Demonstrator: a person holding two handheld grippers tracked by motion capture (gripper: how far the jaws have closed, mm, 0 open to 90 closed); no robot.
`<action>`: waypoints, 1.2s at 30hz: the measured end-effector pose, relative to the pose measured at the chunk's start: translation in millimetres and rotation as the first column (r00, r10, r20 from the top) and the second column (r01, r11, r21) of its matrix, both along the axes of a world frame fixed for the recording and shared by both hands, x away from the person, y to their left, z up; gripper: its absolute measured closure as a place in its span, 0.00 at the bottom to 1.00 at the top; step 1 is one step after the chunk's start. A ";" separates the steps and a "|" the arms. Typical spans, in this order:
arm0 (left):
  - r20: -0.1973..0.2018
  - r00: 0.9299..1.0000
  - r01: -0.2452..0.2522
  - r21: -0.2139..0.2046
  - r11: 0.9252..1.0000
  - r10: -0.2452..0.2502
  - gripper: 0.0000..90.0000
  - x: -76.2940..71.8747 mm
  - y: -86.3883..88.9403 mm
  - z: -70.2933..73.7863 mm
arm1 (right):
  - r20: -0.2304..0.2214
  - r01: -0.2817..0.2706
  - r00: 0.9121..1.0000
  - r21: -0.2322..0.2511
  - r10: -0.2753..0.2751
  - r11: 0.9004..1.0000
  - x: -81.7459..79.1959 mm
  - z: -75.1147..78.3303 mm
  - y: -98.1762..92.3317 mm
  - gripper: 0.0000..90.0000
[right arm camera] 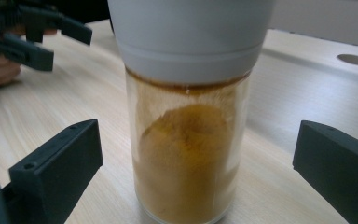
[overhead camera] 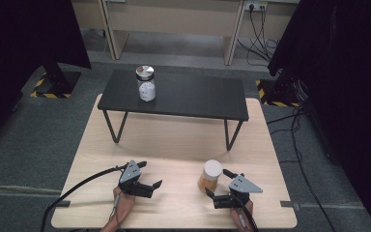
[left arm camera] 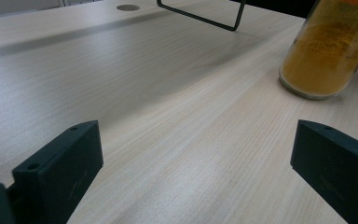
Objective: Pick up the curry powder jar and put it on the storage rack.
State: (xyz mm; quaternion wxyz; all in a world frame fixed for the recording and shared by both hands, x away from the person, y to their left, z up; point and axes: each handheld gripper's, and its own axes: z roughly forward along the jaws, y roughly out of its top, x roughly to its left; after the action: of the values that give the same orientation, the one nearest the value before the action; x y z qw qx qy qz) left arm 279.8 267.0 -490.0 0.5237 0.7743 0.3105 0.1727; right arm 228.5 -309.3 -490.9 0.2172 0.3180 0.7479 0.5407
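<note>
Room: grey carpet floor (overhead camera: 38, 135) underfoot, dark curtains at both sides, pale cabinets at 12 o'clock.

Surface: I work at a light wooden table (overhead camera: 174, 145); a low black shelf on thin metal legs (overhead camera: 193, 96) stands across its far half.

Main thing: a clear glass jar of orange-yellow powder with a white lid (overhead camera: 210, 176) stands upright on the table at about 5 o'clock from the table's middle, near my edge. In the right gripper view this jar (right arm camera: 189, 140) sits dead centre between the jaws, so I judge it is what I am about to grasp.

Right gripper: my right gripper (overhead camera: 216, 187) lies low at 6 o'clock, jaws spread wide either side of the jar and not touching the glass. I read the wide spread as room to slide around the jar's body below the lid.

Left gripper: my left gripper (overhead camera: 150, 175) rests at 7 o'clock, jaws parted and empty, well apart from the jar. Its own view shows the jar (left arm camera: 324, 51) off at 2 o'clock; I judge it waits clear of the right hand's path.

Other jar: a clear glass jar with a silver metal lid and white contents (overhead camera: 146, 83) stands upright on the shelf at 11 o'clock, untouched.

Next move: I expect to close gently on the glass, level, so the powder jar does not tip.
</note>
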 end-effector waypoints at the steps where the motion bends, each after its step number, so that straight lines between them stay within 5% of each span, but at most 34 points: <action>1: -0.001 1.000 0.000 0.000 1.000 0.000 0.01 0.1 0.0 0.0 | 0.005 -0.004 1.000 0.014 0.004 1.000 -1.8 0.4 -2.1 0.01; 9: 0.001 1.000 0.002 0.001 1.000 -0.002 0.02 -0.1 0.1 0.0 | 0.005 0.017 1.000 0.149 -0.018 0.989 -20.7 11.6 -4.4 0.00; 14: 0.002 1.000 0.002 0.001 1.000 -0.002 0.02 -0.6 0.0 -0.1 | 0.018 0.022 1.000 0.167 -0.026 0.986 -29.5 13.4 6.7 0.00; 22: 0.002 1.000 0.002 0.002 1.000 -0.002 0.02 -0.4 0.1 0.1 | -0.029 0.067 0.997 0.101 -0.065 0.993 -32.5 39.4 23.5 0.03; 25: 0.001 1.000 0.002 0.002 1.000 -0.002 0.02 -0.3 0.1 0.1 | -0.031 0.137 0.990 0.052 -0.135 0.989 -33.8 51.7 38.3 0.08; 36: 0.002 1.000 0.004 0.001 1.000 -0.004 0.02 -0.3 0.3 0.0 | -0.032 0.182 0.983 -0.024 -0.183 0.983 -19.2 53.5 61.4 0.20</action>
State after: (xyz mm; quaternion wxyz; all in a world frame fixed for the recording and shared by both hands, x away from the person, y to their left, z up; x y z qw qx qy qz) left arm 279.5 267.3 -490.0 0.5239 0.7750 0.3086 0.1726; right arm 209.3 -247.9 -437.5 0.2565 0.3921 0.7248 0.5052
